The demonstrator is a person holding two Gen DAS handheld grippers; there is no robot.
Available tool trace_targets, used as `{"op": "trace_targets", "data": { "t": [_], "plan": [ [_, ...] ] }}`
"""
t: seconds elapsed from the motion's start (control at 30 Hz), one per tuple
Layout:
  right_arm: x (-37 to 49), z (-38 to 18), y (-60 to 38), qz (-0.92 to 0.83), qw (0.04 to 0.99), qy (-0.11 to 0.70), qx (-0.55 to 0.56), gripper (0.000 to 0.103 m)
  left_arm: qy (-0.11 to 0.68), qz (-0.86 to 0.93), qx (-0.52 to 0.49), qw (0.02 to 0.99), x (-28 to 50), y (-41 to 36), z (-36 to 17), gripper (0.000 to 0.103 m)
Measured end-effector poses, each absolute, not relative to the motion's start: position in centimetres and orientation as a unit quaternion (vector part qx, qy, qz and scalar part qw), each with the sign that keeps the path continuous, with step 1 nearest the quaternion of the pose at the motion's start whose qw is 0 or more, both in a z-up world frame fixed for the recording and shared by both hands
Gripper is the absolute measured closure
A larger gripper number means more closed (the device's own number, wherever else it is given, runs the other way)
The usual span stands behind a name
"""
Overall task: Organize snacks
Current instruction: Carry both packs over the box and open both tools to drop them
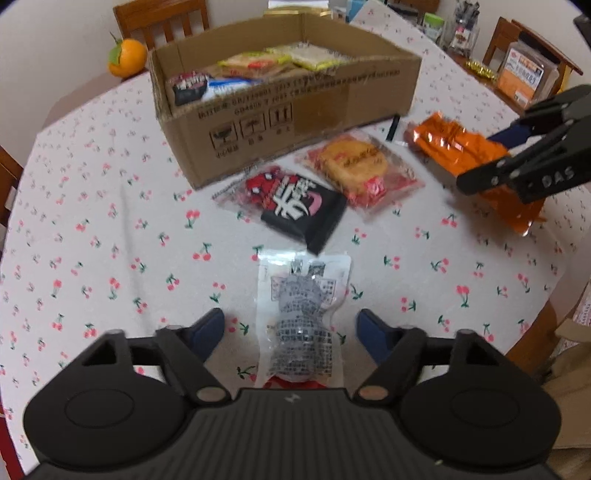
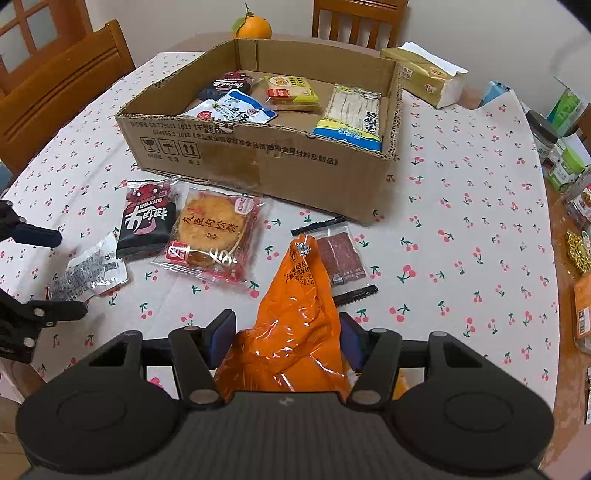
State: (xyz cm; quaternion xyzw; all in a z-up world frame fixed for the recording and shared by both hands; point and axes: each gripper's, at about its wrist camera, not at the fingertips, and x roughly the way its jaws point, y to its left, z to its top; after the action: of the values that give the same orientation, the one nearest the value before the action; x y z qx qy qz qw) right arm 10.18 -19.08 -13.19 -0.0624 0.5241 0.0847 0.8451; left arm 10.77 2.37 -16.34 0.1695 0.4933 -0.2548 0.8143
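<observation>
A cardboard box [image 1: 295,122] [image 2: 258,166] stands at the back of the table and holds several snack packs. My left gripper [image 1: 291,332] is open, its fingers on either side of a clear printed snack packet [image 1: 301,321] [image 2: 88,273] that lies on the cloth. My right gripper [image 2: 286,336] [image 1: 517,162] has its pads against an orange snack bag [image 2: 291,332] [image 1: 458,147]. A black and red packet [image 1: 299,206] [image 2: 146,221] and a round cake in clear wrap [image 1: 358,166] [image 2: 212,236] lie in front of the box.
A dried-meat packet [image 2: 340,258] lies under the orange bag's tip. An orange fruit [image 1: 125,57] [image 2: 253,27] sits behind the box. A tissue pack [image 2: 424,75] and jars [image 2: 543,134] stand at the right. Wooden chairs [image 2: 59,92] surround the table.
</observation>
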Motion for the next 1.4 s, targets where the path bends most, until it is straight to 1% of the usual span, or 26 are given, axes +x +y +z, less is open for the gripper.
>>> {"op": "trace_targets", "data": {
  "t": [0.03,0.07,0.2,0.47,0.77,1.07,1.4],
  "plan": [
    [10.2,-13.1,-19.0,0.084,0.846,0.523,-0.063,0.038,0.497,-0.257,0.163,0.813,10.8,2.5,-16.5,0.049],
    [10.2,-13.0,-19.0,0.084,0.846,0.522,-0.063,0.038,0.496,-0.258,0.159,0.813,10.7,2.5,-16.4,0.052],
    [10.2,-12.5,-19.0,0.087,0.848,0.519,-0.064,0.038,0.496,-0.259,0.155,0.814,10.3,2.5,-16.4,0.056],
    [10.1,-10.8,-18.9,0.100,0.852,0.509,-0.072,0.038,0.498,-0.259,0.151,0.813,9.5,2.8,-15.1,0.057],
    [10.8,-7.1,-18.0,0.138,0.860,0.481,-0.096,0.038,0.487,-0.236,0.123,0.832,9.1,4.4,-12.4,0.057],
    [15.4,-3.9,-16.4,0.161,0.883,0.422,-0.129,0.038,0.469,-0.202,0.102,0.854,10.1,6.0,-10.6,0.057],
    [24.4,-5.4,-14.0,0.186,0.881,0.410,-0.143,0.038,0.445,-0.189,0.095,0.870,12.7,6.4,-8.0,0.057]
  ]
}}
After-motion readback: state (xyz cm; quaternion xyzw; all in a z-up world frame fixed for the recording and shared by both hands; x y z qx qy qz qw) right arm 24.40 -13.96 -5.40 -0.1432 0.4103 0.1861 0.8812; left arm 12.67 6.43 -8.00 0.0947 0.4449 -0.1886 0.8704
